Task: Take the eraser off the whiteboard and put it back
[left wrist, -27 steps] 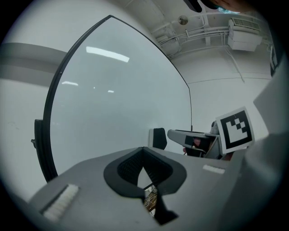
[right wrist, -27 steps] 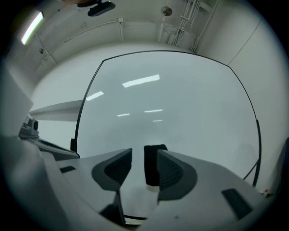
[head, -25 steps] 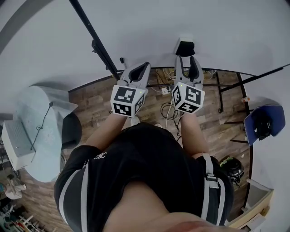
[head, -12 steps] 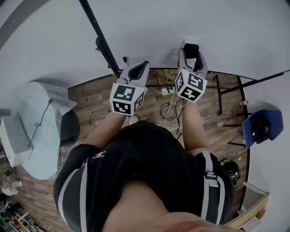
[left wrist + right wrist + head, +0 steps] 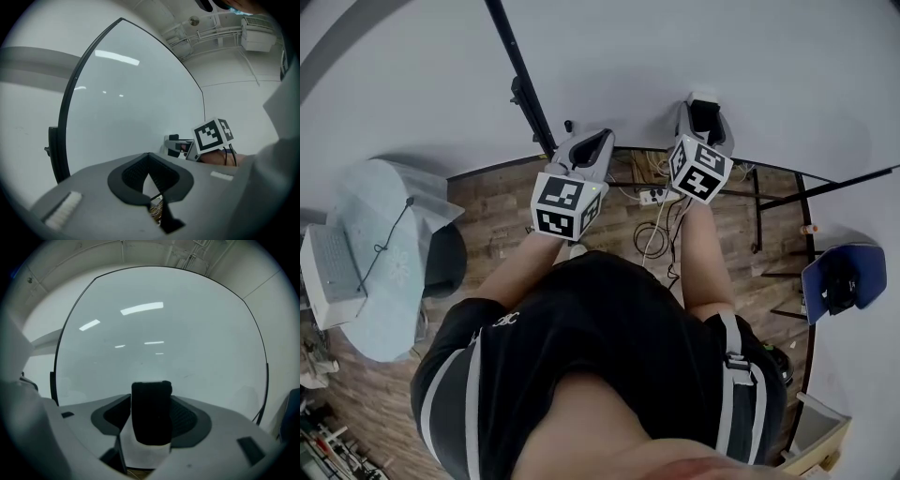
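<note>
A black eraser (image 5: 151,399) with a white back (image 5: 703,97) sits against the whiteboard (image 5: 164,324), which fills the top of the head view (image 5: 675,47). My right gripper (image 5: 152,415) is at the board with its jaws spread wide around the eraser. A gap shows on the eraser's left side, so the pads do not press it. In the head view the right gripper (image 5: 705,111) reaches further forward than the left gripper (image 5: 589,145). The left gripper (image 5: 150,174) hangs short of the board, its pads together with nothing between them. Its view shows the right gripper (image 5: 180,147) from the side.
The whiteboard's black frame (image 5: 520,84) and stand legs (image 5: 825,183) rise from a wooden floor. Cables and a power strip (image 5: 652,197) lie below the board. A pale table (image 5: 384,234) with a monitor (image 5: 328,281) stands at left, a blue chair (image 5: 834,277) at right.
The right gripper has moved forward to the whiteboard with the eraser between its jaws. The left gripper has hardly moved.
</note>
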`<state>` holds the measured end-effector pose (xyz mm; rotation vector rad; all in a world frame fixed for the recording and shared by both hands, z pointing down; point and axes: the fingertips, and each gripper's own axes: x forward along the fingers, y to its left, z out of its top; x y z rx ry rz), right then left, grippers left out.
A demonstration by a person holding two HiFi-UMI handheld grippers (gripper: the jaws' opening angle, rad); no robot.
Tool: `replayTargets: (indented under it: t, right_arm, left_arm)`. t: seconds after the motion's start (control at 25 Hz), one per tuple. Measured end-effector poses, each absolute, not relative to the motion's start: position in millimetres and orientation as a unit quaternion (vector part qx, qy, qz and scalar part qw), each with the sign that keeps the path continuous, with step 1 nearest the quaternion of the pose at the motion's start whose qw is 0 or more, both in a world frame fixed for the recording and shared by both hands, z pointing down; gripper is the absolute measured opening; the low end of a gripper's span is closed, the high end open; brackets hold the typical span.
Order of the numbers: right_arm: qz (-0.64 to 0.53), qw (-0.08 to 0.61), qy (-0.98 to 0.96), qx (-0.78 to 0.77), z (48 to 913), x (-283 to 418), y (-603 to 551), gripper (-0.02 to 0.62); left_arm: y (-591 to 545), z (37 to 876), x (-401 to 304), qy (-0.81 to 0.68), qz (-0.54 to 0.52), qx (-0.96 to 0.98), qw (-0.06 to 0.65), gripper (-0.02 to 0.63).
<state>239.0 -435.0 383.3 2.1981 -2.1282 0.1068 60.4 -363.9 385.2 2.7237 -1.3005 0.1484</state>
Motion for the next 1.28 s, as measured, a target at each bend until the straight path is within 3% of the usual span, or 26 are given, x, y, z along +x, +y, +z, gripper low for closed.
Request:
replayTargets:
  t: [0.4,0.84,1.28]
  right_arm:
    - [0.012,0.054,-0.698,0.714,384,238,-436,0.236]
    - [-0.054,0.012,-0.729,0.682,340,210,-399,0.236]
    - [-0.008,-0.025,-0.734,0.679,342,223,-345,0.236]
  left_arm:
    - [-360,388,58,-0.436,0.052,0.896,0.063,0.009]
    - [-357,392,66,-0.426,0.051,0.901,0.069,0.009]
    - [-358,392,80,-0.408,0.046,0.909,0.072,0.009]
